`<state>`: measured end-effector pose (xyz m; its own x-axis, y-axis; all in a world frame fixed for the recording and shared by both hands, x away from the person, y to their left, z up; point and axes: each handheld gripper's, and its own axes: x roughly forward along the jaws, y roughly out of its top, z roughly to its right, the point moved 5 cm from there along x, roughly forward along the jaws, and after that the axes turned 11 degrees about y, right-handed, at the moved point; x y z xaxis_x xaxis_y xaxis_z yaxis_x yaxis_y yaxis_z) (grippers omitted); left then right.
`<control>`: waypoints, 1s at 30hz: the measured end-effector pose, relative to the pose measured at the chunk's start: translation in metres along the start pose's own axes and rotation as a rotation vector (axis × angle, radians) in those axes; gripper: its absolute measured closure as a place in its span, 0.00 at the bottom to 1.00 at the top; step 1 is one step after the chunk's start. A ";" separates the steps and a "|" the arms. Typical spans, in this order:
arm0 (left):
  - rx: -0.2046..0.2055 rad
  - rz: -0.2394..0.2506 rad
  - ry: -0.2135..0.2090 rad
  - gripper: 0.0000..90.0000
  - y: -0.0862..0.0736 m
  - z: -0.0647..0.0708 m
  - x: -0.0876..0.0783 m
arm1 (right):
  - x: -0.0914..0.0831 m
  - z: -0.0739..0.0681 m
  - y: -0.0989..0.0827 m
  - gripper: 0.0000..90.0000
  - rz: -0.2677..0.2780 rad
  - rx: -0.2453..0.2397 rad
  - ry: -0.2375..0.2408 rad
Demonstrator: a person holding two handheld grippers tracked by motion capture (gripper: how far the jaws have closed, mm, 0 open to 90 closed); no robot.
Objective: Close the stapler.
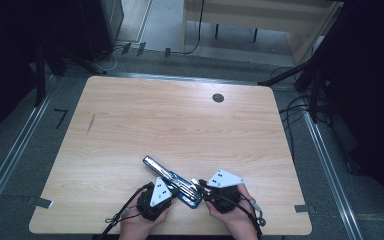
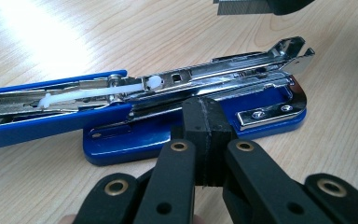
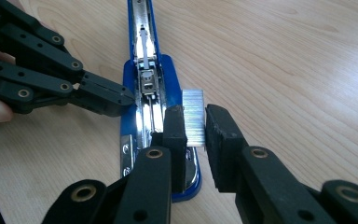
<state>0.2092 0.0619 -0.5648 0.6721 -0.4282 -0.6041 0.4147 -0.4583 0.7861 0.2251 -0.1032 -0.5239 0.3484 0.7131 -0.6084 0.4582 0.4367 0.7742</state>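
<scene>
**Staples over an open stapler**

Here the stapler (image 1: 172, 181) lies near the table's (image 1: 130, 115) front edge, between the two hands; its blue lid is swung right back, so the steel magazine channel faces up. The staples (image 3: 193, 119) form a thin strip, light and probably brittle along their glue line; I'd judge that a hard squeeze or a twist could snap them, so the flat sides are the place to hold, as here. The stapler itself looks stiff and fairly heavy, with smooth plastic and polished metal that may slip; the base beside the channel seems the safest spot to press.

The right gripper (image 3: 193, 128) has its jaws nearly closed on the strip, one pad on each flat face, and holds it just above and to one side of the channel's front end; the hand reaches in from the stapler's front, the jaws angled forward and down. The left gripper (image 2: 204, 133) is fully closed with nothing between the pads; its tips rest at the stapler's side, seemingly steadying it.
</scene>
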 end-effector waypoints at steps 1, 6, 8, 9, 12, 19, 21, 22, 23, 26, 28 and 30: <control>-0.001 0.000 0.000 1.00 0.000 0.000 0.000 | 0.000 0.000 0.000 0.89 0.000 0.000 0.000; -0.001 0.000 0.000 1.00 0.000 0.000 0.000 | 0.002 -0.005 0.002 0.89 -0.015 -0.019 0.011; -0.001 0.000 0.000 1.00 0.000 0.000 0.000 | 0.004 -0.006 0.002 0.89 -0.022 -0.023 0.017; 0.000 0.000 0.000 1.00 0.000 0.000 0.000 | 0.004 -0.007 0.003 0.89 -0.025 -0.025 0.017; -0.001 0.000 0.000 1.00 0.000 0.000 0.000 | 0.005 -0.009 0.004 0.89 -0.032 -0.034 0.024; -0.002 0.000 0.000 1.00 0.000 0.000 0.000 | 0.010 -0.012 0.003 0.89 -0.063 -0.052 0.036; -0.002 0.000 0.000 1.00 0.000 0.000 0.000 | 0.011 -0.014 0.003 0.89 -0.072 -0.045 0.039; -0.002 0.000 0.000 1.00 0.000 0.000 0.000 | 0.011 -0.014 0.003 0.89 -0.072 -0.045 0.039; -0.001 0.000 0.000 1.00 0.000 0.000 0.000 | 0.012 -0.015 0.003 0.89 -0.078 -0.057 0.041; -0.001 0.000 0.000 1.00 0.000 0.000 0.000 | 0.014 -0.015 0.003 0.89 -0.086 -0.058 0.043; -0.002 0.000 0.000 1.00 0.000 0.000 0.000 | 0.015 -0.016 0.003 0.89 -0.095 -0.062 0.044; -0.001 0.000 0.000 1.00 0.000 0.000 0.000 | 0.016 -0.017 0.003 0.89 -0.103 -0.062 0.040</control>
<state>0.2093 0.0618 -0.5648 0.6720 -0.4278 -0.6044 0.4157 -0.4575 0.7861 0.2181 -0.0811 -0.5290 0.2688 0.6830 -0.6791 0.4378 0.5414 0.7178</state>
